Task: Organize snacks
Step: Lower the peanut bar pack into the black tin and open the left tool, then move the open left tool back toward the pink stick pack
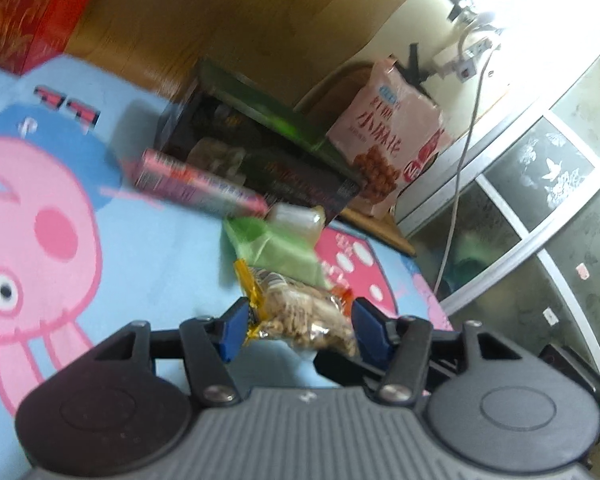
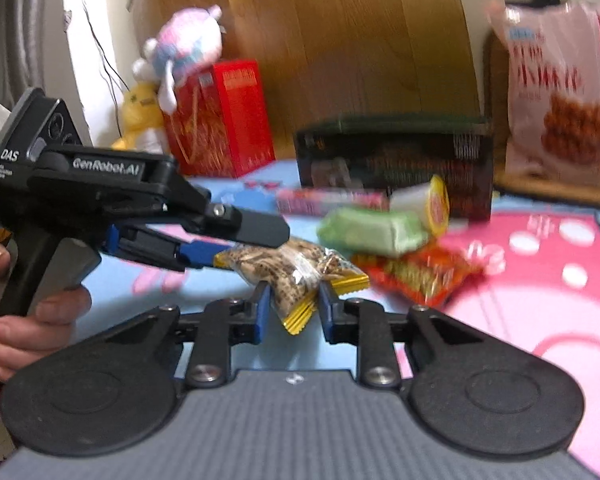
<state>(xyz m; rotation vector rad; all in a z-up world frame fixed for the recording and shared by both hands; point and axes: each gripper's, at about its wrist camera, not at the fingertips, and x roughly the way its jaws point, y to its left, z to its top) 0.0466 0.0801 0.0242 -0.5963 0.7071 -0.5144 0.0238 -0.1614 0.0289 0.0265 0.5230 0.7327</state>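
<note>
A clear snack packet with gold ends [image 1: 300, 318] [image 2: 288, 272] is held above the cartoon mat by both grippers. My left gripper [image 1: 298, 330] is shut on one end of it; it shows in the right wrist view [image 2: 220, 256] coming in from the left. My right gripper [image 2: 291, 310] is shut on the packet's lower gold end. A green packet [image 1: 276, 250] [image 2: 374, 230], a red-orange packet [image 2: 420, 272], a pink stick box [image 1: 198, 184] [image 2: 332, 200] and a pale cup-like snack [image 2: 428, 202] lie beyond. An open dark box [image 1: 268, 148] [image 2: 396, 160] stands behind them.
A large pink snack bag [image 1: 388, 136] [image 2: 560, 96] leans at the back right. A red gift bag [image 2: 220, 120] and plush toys [image 2: 184, 52] stand at the back left against a wooden panel. A white cable [image 1: 460, 168] hangs beyond the mat's right edge.
</note>
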